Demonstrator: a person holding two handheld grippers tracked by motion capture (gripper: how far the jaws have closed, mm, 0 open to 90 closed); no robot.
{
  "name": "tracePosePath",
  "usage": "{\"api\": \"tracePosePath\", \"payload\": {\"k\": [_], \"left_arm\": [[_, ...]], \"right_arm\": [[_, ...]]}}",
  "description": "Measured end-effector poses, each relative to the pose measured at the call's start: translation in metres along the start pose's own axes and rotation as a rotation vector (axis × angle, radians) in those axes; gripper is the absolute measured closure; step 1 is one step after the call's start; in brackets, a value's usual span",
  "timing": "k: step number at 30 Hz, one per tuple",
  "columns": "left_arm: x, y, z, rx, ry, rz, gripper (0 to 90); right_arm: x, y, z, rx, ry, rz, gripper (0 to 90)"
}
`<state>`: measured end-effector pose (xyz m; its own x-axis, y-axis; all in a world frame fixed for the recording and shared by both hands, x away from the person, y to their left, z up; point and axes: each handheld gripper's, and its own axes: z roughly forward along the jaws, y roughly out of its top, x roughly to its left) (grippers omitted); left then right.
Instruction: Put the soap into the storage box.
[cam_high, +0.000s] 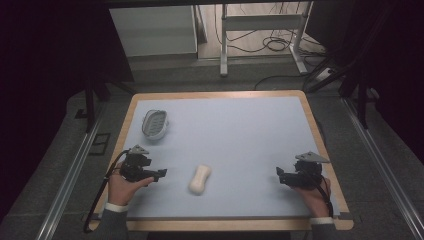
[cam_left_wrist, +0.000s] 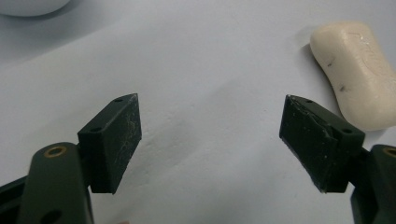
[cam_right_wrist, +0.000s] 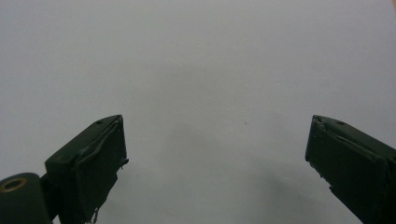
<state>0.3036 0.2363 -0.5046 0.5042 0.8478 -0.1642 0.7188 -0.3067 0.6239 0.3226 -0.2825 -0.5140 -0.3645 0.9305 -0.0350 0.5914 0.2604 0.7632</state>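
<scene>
A cream bar of soap lies on the pale blue mat near the front middle. In the left gripper view the soap sits at the upper right, beyond the right jaw. My left gripper rests at the front left, a short way left of the soap, open with nothing between its jaws. My right gripper rests at the front right, open over bare mat. A white soap dish stands at the back left.
The mat covers a wooden table with its rim showing all round. Beyond the far edge are a white cabinet, a desk frame and floor cables. Dark surroundings flank both sides.
</scene>
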Motion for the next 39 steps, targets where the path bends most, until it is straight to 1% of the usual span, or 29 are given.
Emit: {"api": "tracePosePath", "payload": {"k": [4,7,8,9,10,13,15,18,20,23,25,27,28,29,31,34,39], "left_arm": [[-0.003,0.004,-0.001,0.008,0.002,0.01,21.2],[-0.006,0.007,-0.003,0.015,0.013,0.011,21.1],[-0.007,0.009,-0.003,0.023,0.013,0.017,21.1],[-0.009,0.011,-0.005,0.051,0.012,0.03,21.0],[-0.009,0.011,-0.005,0.051,0.012,0.03,21.0],[-0.013,0.016,-0.012,0.077,0.025,0.051,21.0],[-0.013,0.02,-0.018,0.074,0.017,0.054,20.9],[-0.016,0.025,-0.024,0.081,0.025,0.061,20.5],[-0.02,0.03,-0.026,0.089,0.004,0.077,20.0],[-0.024,0.034,-0.026,0.1,0.008,0.086,19.6],[-0.028,0.039,-0.025,0.118,0.01,0.085,19.3],[-0.03,0.04,-0.024,0.123,0.01,0.084,19.3],[-0.033,0.043,-0.021,0.144,0.007,0.093,19.1],[-0.033,0.043,-0.021,0.144,0.007,0.093,19.1],[-0.039,0.048,-0.02,0.161,0.004,0.112,19.0],[-0.043,0.051,-0.019,0.161,0.003,0.115,18.9],[-0.053,0.058,-0.016,0.185,0.005,0.136,18.7]], "right_arm": [[-0.003,0.0,-0.002,-0.003,-0.001,0.009,5.3],[-0.004,-0.001,-0.003,-0.011,0.002,0.012,5.3],[-0.004,-0.001,-0.003,-0.011,0.002,0.012,5.3],[-0.003,-0.001,-0.004,-0.014,0.005,0.008,5.4],[-0.003,-0.001,-0.004,-0.016,0.007,0.005,5.4],[-0.004,-0.001,-0.005,-0.016,0.012,0.009,5.4],[-0.005,-0.002,-0.005,-0.019,0.015,0.014,5.8],[-0.008,-0.002,-0.007,-0.022,0.015,0.028,5.9],[-0.008,-0.002,-0.007,-0.026,0.013,0.028,5.9],[-0.009,-0.002,-0.007,-0.024,0.011,0.029,5.8],[-0.008,-0.003,-0.007,-0.021,0.007,0.035,5.9],[-0.009,-0.004,-0.005,-0.015,0.004,0.028,5.8],[-0.008,-0.005,-0.005,-0.012,0.005,0.029,5.8],[-0.008,-0.005,-0.005,-0.012,0.005,0.029,5.8],[-0.009,-0.005,-0.003,-0.008,0.002,0.028,5.9],[-0.009,-0.005,-0.004,-0.006,0.004,0.034,5.9],[-0.009,-0.005,-0.006,-0.01,0.002,0.037,5.9]]}}
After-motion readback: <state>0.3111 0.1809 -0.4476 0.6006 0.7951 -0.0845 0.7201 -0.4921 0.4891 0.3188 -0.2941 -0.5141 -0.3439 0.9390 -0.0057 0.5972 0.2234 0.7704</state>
